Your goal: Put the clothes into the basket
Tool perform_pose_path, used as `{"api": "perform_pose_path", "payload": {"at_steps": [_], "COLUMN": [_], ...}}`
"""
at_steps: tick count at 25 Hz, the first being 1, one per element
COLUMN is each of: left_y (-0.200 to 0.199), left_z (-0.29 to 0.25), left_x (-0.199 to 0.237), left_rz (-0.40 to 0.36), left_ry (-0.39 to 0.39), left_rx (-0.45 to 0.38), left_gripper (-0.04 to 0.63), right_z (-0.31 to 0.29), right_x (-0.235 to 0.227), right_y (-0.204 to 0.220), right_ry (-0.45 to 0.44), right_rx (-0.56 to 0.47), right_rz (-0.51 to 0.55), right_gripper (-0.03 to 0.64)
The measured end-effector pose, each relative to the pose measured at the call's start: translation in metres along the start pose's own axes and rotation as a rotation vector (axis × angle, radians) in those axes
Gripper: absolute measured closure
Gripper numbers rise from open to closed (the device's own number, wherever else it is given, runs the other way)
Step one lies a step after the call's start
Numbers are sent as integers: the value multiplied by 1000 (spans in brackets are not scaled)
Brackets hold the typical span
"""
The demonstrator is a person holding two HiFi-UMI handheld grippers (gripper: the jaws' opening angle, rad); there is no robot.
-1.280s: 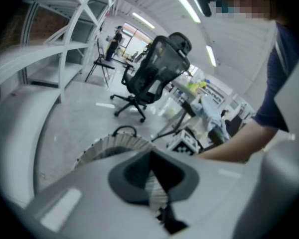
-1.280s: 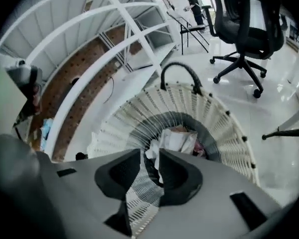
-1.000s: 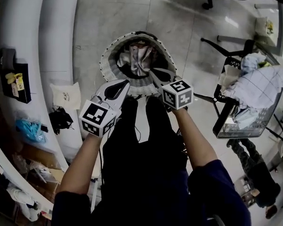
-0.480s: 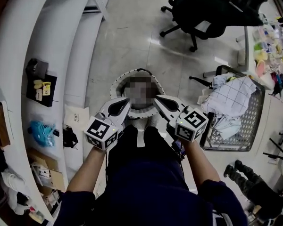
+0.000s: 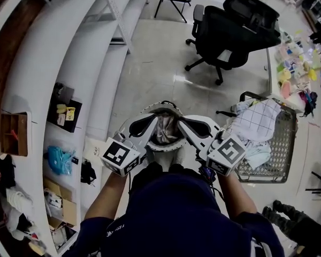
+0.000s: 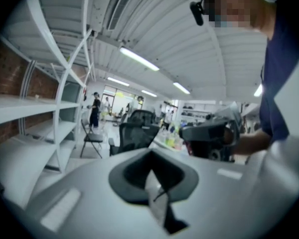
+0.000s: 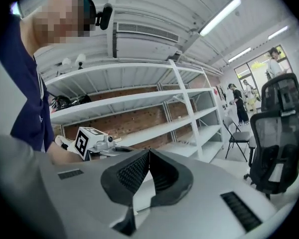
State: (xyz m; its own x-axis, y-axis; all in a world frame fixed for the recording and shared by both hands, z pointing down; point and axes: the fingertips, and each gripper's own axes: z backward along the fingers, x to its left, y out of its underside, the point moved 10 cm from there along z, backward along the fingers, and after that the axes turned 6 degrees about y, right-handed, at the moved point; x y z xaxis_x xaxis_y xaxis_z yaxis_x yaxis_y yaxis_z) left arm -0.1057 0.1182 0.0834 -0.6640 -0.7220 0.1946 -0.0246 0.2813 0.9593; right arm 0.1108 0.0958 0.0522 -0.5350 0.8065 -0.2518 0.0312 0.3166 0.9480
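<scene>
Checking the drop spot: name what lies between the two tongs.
Head view: the round basket, clothes inside, shows below, between left tongs and right tongs.

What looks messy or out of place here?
The checked cloth hangs over the rim of the wire basket on the right instead of lying inside it. The clothes in the round basket on the floor are just a crumpled heap. Nothing looks broken or spilled.
</scene>
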Motion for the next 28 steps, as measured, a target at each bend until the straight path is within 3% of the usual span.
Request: {"api": "perform_pose_path", "payload": {"at_steps": [6,13,28], "left_y": [-39,-68,-74], "left_z": [8,16,9], "left_x": [-20,-37,-33], "left_rz": [-89,-175,-181], "left_ry": [8,6,11], "left_rx": [-63,-106,-100], "left_gripper": [591,591,591], "right_z": [23,27,24], "right_x": [15,23,14], "right_y": [-31,-40,-46], "right_ry": [-7,-3,7], "right_rx": [-101,-149,-151], "right_rz": [90,86,102], "right_gripper": [608,609,609]}}
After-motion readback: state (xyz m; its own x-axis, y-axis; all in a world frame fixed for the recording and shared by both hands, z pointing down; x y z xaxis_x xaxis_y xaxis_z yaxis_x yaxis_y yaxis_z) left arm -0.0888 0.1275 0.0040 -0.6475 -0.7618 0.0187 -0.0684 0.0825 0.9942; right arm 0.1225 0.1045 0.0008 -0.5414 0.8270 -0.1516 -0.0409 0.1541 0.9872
